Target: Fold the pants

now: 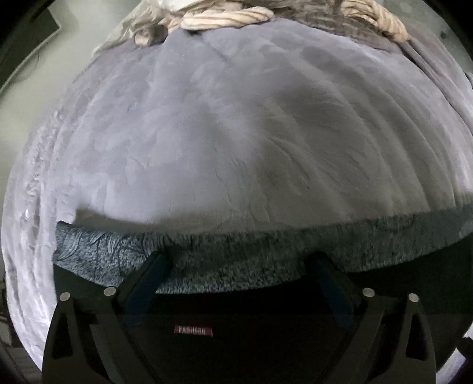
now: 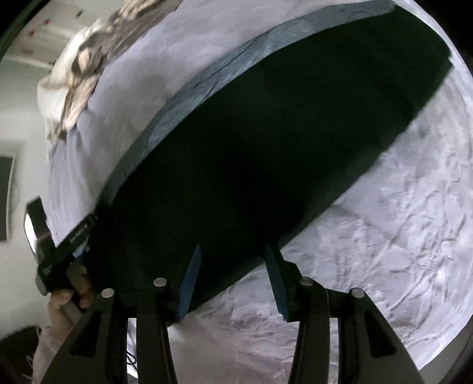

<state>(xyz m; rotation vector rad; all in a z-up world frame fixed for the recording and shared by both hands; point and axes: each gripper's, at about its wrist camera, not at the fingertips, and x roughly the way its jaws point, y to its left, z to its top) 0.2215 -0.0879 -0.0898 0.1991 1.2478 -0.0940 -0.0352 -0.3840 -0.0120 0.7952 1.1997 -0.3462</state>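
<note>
Black pants (image 1: pixel 266 330) lie flat on a bed, with a band of grey fleece lining (image 1: pixel 266 254) along their far edge and a small red "FASHION" label (image 1: pixel 193 330) showing. My left gripper (image 1: pixel 241 265) hovers over that edge, open wide, with nothing between its fingers. In the right wrist view the pants (image 2: pixel 266 147) run diagonally from lower left to upper right. My right gripper (image 2: pixel 233 271) stands open at their near end. Its left finger (image 2: pixel 190 283) overlaps the dark cloth and its right finger (image 2: pixel 276 283) is over the blanket. No pad presses on the fabric.
A pale lilac-grey plush blanket (image 1: pixel 236 118) (image 2: pixel 399 236) covers the bed. Rumpled cream and striped cloth (image 1: pixel 224 17) (image 2: pixel 79 76) is piled at the bed's far end. A person's hand (image 2: pixel 65 298) holds the other tool at the left. A white wall (image 2: pixel 23 118) lies beyond the bed.
</note>
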